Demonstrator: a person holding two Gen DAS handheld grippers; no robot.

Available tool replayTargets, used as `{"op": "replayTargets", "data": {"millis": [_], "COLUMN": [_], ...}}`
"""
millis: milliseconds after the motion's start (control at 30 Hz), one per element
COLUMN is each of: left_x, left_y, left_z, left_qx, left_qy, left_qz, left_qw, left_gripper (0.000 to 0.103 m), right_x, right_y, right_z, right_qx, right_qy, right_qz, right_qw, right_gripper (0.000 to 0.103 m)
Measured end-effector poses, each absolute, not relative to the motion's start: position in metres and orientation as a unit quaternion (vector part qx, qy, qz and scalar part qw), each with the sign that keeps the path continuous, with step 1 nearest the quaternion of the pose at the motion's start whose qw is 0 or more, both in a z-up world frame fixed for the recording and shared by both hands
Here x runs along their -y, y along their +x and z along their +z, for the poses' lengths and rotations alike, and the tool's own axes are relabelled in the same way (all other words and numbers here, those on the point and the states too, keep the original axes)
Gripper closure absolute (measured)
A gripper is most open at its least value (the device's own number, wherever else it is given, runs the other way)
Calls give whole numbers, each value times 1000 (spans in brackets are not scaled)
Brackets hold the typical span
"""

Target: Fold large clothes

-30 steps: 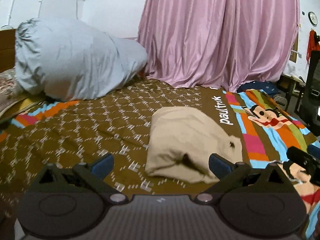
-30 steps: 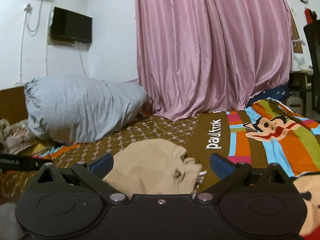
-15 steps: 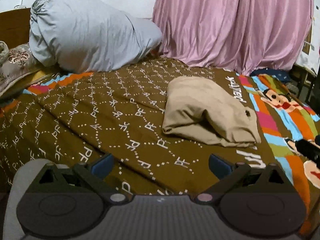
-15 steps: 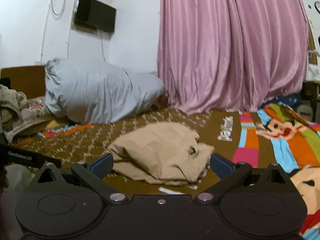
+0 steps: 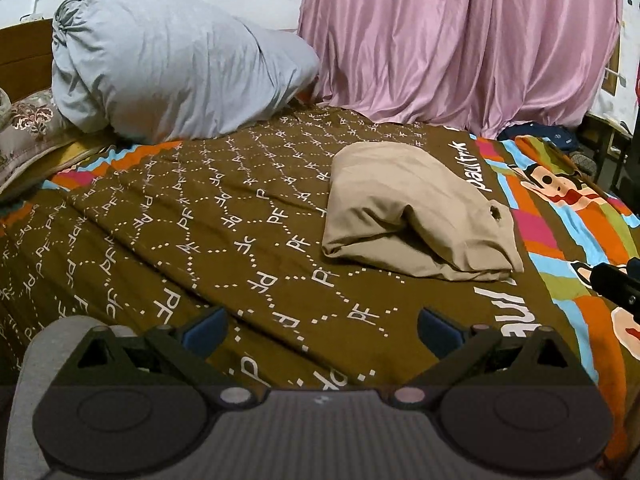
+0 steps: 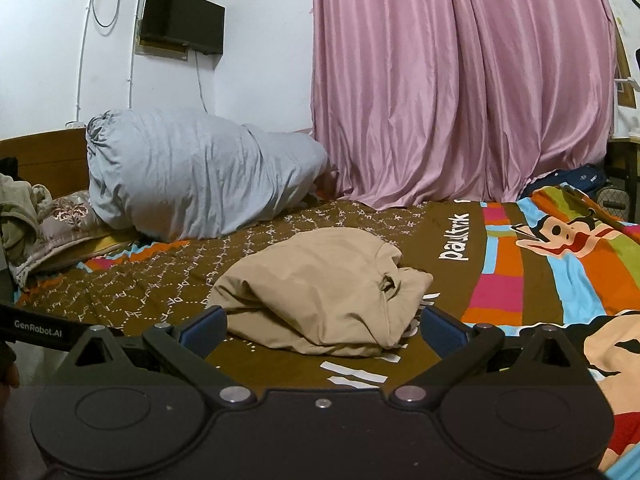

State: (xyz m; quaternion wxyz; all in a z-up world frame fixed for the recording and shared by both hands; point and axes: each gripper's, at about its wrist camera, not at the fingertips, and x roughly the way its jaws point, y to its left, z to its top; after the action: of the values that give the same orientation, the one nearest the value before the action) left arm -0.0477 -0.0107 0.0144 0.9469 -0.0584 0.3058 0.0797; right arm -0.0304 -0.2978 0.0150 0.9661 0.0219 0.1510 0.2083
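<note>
A beige garment lies folded in a compact bundle on the brown patterned bedspread; it also shows in the right wrist view. My left gripper is open and empty, held back from the bundle above the bed's near side. My right gripper is open and empty, low over the bed just in front of the bundle. The right gripper's body shows at the right edge of the left wrist view.
A large grey duvet bundle and a floral pillow lie at the head of the bed. Pink curtains hang behind. A wall TV is mounted at the left. The bedspread's cartoon part lies at right.
Both grippers have pulled back and up from the beige bundle, which now lies free on the bed. Both stay open.
</note>
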Motion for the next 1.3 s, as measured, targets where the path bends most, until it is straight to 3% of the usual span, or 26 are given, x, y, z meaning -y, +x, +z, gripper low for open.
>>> {"op": "replayTargets", "data": {"millis": [1300], "left_x": [12], "left_y": [-47], "left_z": [13], "left_qx": [-311], "left_qy": [-55], "left_qz": [80], "left_qw": [945], "left_gripper": [1], "right_x": [298], "right_y": [-29], "right_z": [15], "right_qx": [-157], "right_qy": [25], "right_qz": [208], "right_qw": [965], "right_gripper": [1]}}
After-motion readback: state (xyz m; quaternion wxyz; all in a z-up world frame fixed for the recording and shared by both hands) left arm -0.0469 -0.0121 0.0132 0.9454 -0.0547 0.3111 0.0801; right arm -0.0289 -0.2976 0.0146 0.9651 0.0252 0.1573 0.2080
